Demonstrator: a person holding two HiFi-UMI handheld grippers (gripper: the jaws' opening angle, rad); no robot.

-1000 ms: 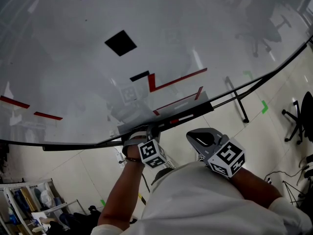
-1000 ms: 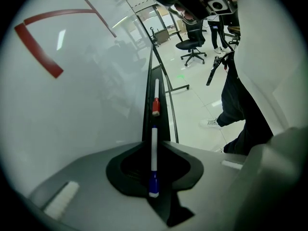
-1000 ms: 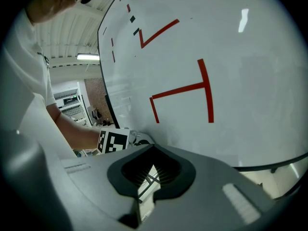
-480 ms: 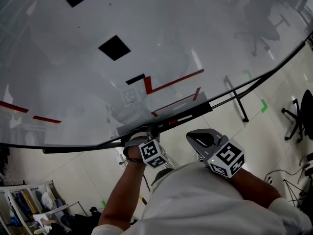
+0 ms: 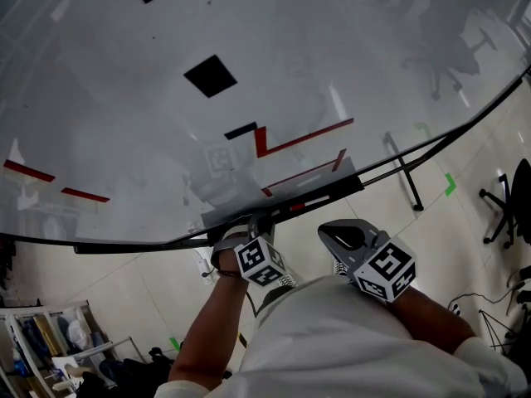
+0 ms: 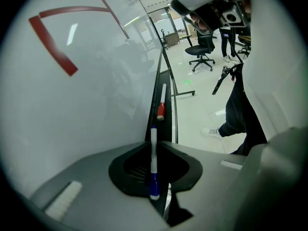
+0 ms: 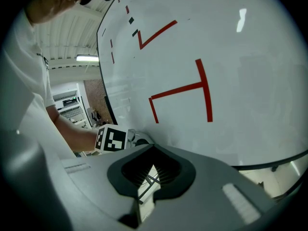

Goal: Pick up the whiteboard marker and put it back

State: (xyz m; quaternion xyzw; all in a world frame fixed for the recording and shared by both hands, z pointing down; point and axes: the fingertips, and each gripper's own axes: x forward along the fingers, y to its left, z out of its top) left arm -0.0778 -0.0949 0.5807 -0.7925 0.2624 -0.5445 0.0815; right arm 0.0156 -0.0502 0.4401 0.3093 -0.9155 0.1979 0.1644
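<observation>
A white whiteboard marker with a blue cap is pinched lengthwise in my left gripper, which is shut on it. That gripper is held right at the black tray under the whiteboard. A second marker with a red cap lies further along the tray; in the head view this red-capped marker sits to the right of the left gripper. My right gripper hovers off the tray, close to the body. Its jaws are shut with nothing between them.
The whiteboard carries red lines and black squares. Its stand's foot reaches out over the floor. An office chair stands at the right, and another chair shows beyond the tray. Shelving fills the lower left.
The head view has shifted slightly. Both grippers keep nearly the same places, and the left stays shut on the marker at the tray.
</observation>
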